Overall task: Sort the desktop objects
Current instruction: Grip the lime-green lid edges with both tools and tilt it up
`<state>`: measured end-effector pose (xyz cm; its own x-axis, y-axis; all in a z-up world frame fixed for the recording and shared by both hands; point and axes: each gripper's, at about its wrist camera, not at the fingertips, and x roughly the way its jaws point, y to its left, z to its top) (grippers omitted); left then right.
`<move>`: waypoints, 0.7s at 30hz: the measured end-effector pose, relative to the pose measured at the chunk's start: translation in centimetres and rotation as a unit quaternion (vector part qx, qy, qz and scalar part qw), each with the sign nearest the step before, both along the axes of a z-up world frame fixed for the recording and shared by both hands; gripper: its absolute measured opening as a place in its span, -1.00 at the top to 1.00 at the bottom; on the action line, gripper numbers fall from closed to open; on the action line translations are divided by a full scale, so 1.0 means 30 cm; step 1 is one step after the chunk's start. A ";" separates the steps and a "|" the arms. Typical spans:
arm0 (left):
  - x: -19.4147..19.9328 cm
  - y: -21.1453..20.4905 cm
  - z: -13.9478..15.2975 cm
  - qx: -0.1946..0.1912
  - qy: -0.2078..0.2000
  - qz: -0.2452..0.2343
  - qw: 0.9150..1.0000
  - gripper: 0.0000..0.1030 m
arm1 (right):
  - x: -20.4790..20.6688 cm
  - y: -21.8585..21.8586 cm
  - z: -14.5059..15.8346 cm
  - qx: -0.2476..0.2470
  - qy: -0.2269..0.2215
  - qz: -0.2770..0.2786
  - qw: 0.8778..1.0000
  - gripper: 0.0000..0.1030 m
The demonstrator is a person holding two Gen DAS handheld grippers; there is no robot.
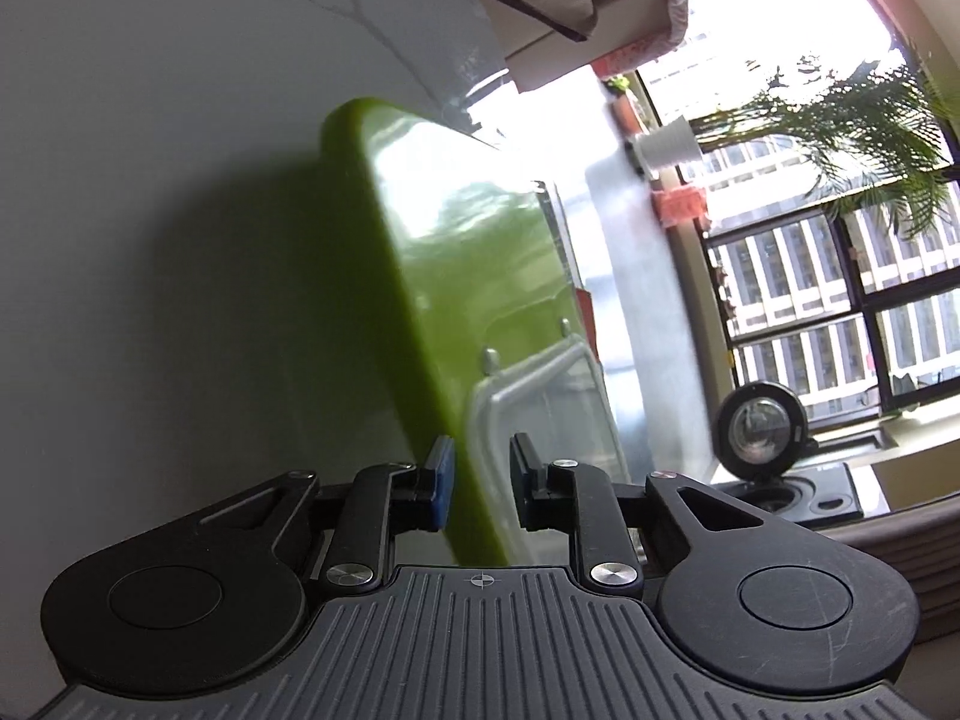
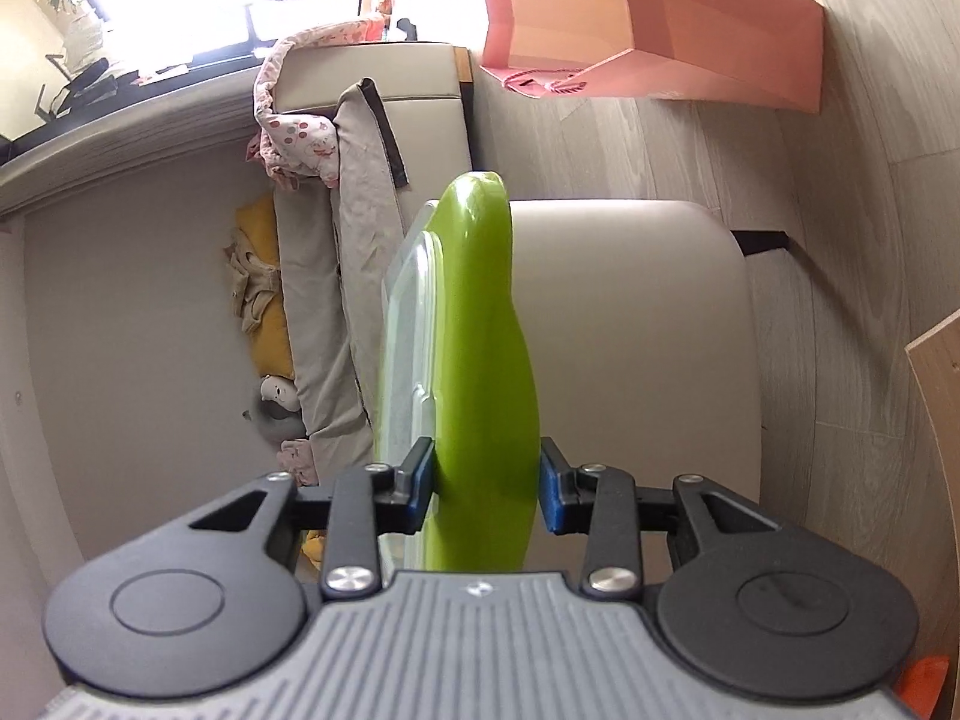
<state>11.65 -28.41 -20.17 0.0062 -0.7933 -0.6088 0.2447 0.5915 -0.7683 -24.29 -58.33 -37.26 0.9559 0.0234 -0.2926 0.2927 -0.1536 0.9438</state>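
- Gripping opposite edges of the green tray [image 1: 420, 276], both the left gripper [image 1: 480, 483] and right gripper [image 2: 485, 483] look clamped on its rim, tray lifted off the white table [image 1: 150, 180].
- The clear plastic container [image 1: 540, 414] sits in the tray, right by the left fingers.
- Risk, probably: the tray tilts if one side slips, and the container slides out.

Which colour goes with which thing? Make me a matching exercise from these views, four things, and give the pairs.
Things:
1. tray
2. box
3. bag
4. pot

Colours:
a. white
b. green
c. pink
d. clear

Pairs: 1-b, 2-d, 3-c, 4-a
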 end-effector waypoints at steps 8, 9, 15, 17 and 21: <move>0.007 -0.023 -0.043 -0.001 0.021 -0.003 1.000 0.55 | 0.037 0.060 0.059 -0.068 0.038 0.005 0.997 -0.21; 0.003 -0.011 -0.050 -0.001 0.021 -0.004 1.000 0.52 | 0.037 0.073 0.062 -0.075 0.041 0.005 0.996 -0.23; 0.009 0.049 -0.119 -0.013 0.065 0.020 0.998 0.31 | 0.058 0.201 0.072 -0.115 0.045 0.013 0.992 -0.40; 0.005 0.067 -0.136 -0.019 0.078 0.027 0.996 0.30 | 0.105 0.221 0.069 -0.117 0.039 -0.001 0.992 -0.45; -0.002 0.107 -0.138 -0.031 0.081 0.033 0.996 0.04 | 0.181 0.236 0.049 -0.089 0.036 -0.040 0.995 0.01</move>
<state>11.59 -25.20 -24.32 -0.0355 -0.8308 -0.5554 0.0763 0.5519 -0.8304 -18.87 -51.24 -35.78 0.9291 -0.1098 -0.3531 0.3541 -0.0110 0.9352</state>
